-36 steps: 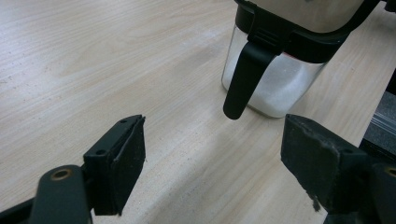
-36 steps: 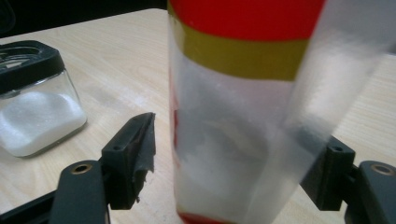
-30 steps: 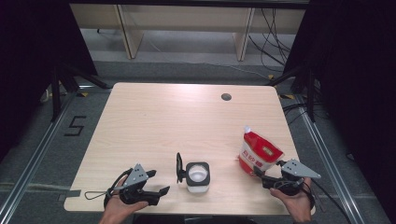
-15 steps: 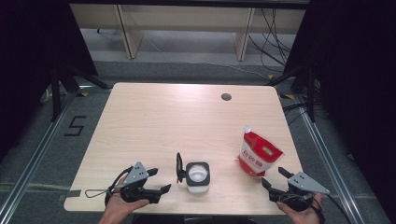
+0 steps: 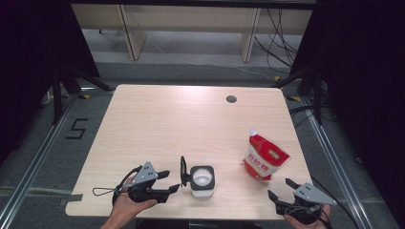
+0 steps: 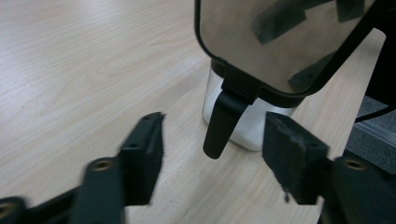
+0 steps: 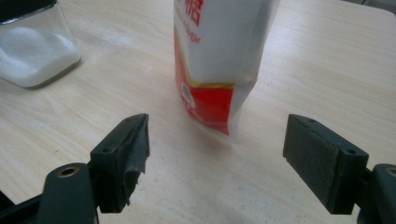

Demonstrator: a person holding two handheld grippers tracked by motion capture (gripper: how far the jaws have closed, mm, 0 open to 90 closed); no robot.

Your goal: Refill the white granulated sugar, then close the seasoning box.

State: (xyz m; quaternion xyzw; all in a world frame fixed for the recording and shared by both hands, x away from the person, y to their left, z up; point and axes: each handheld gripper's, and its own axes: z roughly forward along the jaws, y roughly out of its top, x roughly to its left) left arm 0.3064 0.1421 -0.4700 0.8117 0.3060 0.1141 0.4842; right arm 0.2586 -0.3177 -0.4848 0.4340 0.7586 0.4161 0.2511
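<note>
I'm holding my right gripper (image 7: 215, 158) w/ jaws spread wide, nothing between the pads. A red & white pouch (image 7: 219, 60) is standing upright just ahead on the wooden table (image 7: 327, 56). Glass jar (image 7: 35, 51) w/ white powder is sitting far left.

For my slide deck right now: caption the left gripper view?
Left gripper, jaws open, lined up on the black latch tab of an open-lidded glass jar.

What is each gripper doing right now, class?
Left gripper: open, jaws just been closing, the jar's lid tab between them, untouched.
Right gripper: open, holding nothing, short of the red pouch.
</note>
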